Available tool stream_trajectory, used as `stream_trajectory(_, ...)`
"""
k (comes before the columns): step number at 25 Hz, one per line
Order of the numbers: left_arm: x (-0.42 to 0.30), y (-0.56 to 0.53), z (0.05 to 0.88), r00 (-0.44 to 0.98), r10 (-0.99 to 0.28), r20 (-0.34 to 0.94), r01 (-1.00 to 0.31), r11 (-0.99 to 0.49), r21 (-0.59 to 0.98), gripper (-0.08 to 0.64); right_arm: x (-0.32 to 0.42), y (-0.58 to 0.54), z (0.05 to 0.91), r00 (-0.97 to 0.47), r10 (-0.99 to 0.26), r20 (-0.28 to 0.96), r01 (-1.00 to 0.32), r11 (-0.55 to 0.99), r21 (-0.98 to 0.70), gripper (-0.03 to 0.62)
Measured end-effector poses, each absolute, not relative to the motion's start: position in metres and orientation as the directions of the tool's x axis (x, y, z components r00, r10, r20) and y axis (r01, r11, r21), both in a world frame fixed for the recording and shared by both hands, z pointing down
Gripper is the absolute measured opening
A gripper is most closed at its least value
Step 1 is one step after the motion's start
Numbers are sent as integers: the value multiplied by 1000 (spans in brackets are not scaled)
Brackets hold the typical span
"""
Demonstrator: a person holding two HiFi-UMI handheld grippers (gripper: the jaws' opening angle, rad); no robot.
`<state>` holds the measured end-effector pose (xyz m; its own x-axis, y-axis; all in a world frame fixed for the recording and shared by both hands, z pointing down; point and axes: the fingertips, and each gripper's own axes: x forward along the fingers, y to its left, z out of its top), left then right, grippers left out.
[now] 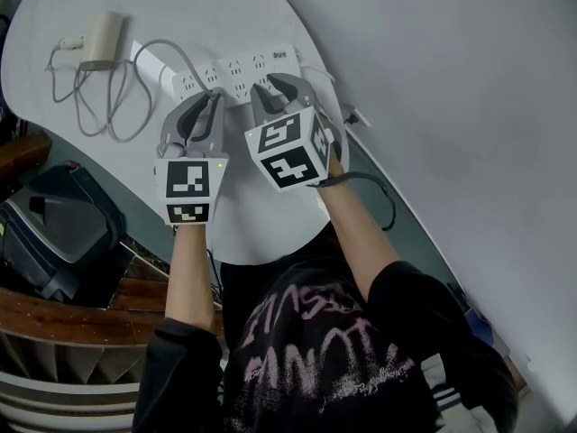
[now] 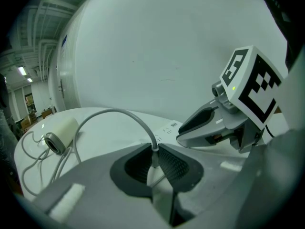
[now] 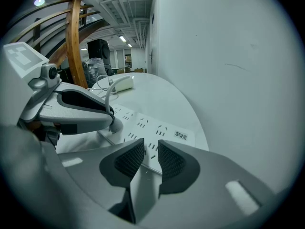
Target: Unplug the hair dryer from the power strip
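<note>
Gripping the white plug (image 2: 153, 174) with my left gripper (image 2: 155, 163), I have its jaws pressed together on it, and the grey cord (image 2: 114, 114) rises out from between the pads and arches over to the left. That cord runs in loose loops across the white table (image 1: 252, 215) to the cream hair dryer (image 1: 102, 39), which lies on its side at the far left of the tabletop, well apart from both my tools. The plug sits at the power strip (image 1: 239, 66), toward its left end, but whether its pins are still seated I cannot tell. My right gripper (image 3: 150, 159) hangs just beside the left one, over the near edge of the strip's right half; its jaws stand a narrow gap apart with nothing between them, only the strip's sockets showing beyond. The strip lies along the table's far edge, close to the pale wall
</note>
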<state>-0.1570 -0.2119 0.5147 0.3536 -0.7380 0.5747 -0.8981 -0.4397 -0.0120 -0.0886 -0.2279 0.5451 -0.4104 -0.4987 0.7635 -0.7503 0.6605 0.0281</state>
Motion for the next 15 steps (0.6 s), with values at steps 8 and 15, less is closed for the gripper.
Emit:
stream_trajectory(8, -157, -211, 515, 353, -735, 579, -896, -443, -16, 49, -89, -227, 546, -406, -495, 769, -752, 659, 27, 104)
stream_trajectory(15, -158, -212, 515, 347, -734, 584, -901, -434, -10, 49, -89, -228, 546, -405, -494, 770, -754, 657, 26, 104)
